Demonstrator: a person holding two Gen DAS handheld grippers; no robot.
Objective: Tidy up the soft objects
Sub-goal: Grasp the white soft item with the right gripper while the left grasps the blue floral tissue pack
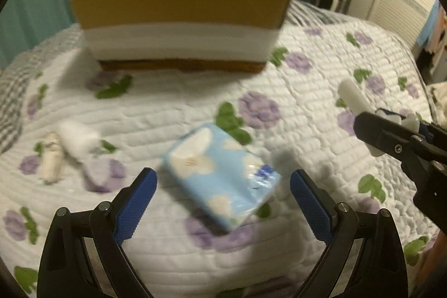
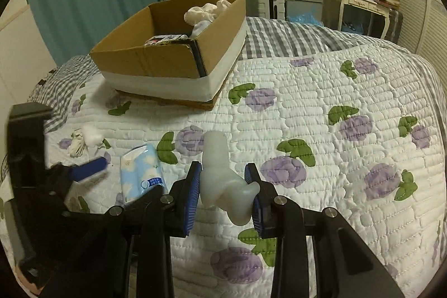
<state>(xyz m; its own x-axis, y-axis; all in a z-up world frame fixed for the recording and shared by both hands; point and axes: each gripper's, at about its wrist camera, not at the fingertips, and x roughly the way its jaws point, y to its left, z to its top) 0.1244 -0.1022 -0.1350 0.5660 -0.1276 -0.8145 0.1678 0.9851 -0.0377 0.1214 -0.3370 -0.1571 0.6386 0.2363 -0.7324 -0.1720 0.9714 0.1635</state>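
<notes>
Right tongs (image 2: 223, 186) clamp a white soft toy (image 2: 220, 180); left tongs (image 1: 223, 200) gape apart over a blue tissue pack (image 1: 223, 175) on the quilt (image 2: 321, 116). Farther off, socks (image 1: 64, 147), then the cardboard box (image 2: 167, 57).

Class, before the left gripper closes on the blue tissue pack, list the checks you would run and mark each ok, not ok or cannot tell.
1. Left gripper open: ok.
2. Tissue pack between its fingers: ok.
3. Pack square to the fingers: not ok, it lies angled.
4. Right gripper holds the white soft piece: ok.
5. Cardboard box has room: ok.
6. Grippers far enough apart: cannot tell.
</notes>
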